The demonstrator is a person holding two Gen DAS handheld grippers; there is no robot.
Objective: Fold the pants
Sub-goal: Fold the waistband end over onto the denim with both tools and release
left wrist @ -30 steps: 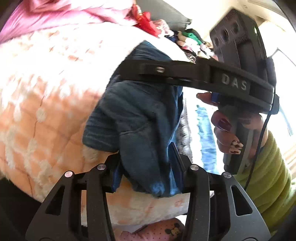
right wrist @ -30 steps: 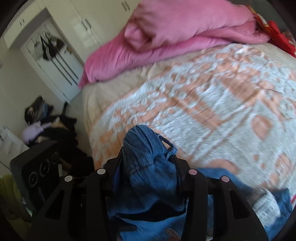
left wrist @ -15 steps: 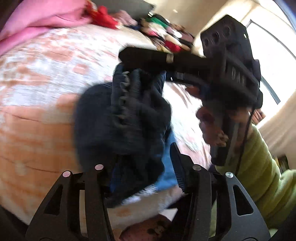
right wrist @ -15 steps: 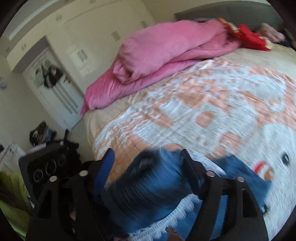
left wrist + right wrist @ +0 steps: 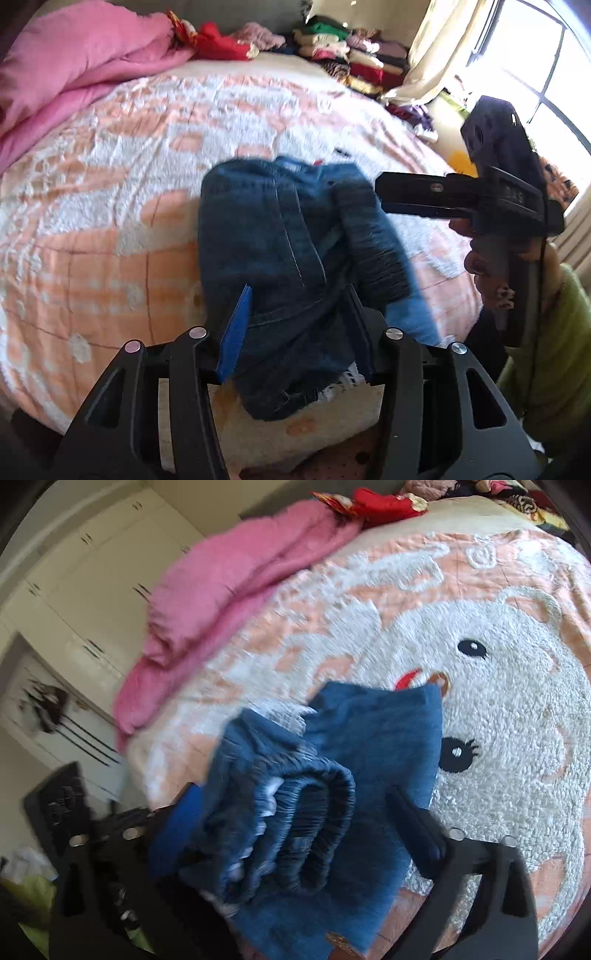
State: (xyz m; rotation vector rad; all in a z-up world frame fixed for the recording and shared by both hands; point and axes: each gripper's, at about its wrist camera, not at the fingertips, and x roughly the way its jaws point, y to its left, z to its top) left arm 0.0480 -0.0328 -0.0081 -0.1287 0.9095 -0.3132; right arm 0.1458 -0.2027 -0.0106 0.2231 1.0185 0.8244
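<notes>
Blue denim pants lie bunched on the peach and white blanket near the bed's front edge. My left gripper is shut on a thick fold of them, and a frayed end hangs below its fingers. In the right wrist view the pants show a gathered elastic waistband rolled on top. My right gripper has its jaws opening wide; the waistband lies between them and the pads are off it. From the left wrist view the right gripper hovers at the pants' right edge.
A pink duvet is heaped at the far left of the bed. Stacks of folded clothes sit at the far end by a curtain and window. A hand in a green sleeve holds the right gripper. White wardrobes stand beyond the bed.
The right gripper's jaws have spread apart and let go of the denim they were clamped on. Both grippers swung across the bed and rolled; the pants now rest lower on the blanket.
</notes>
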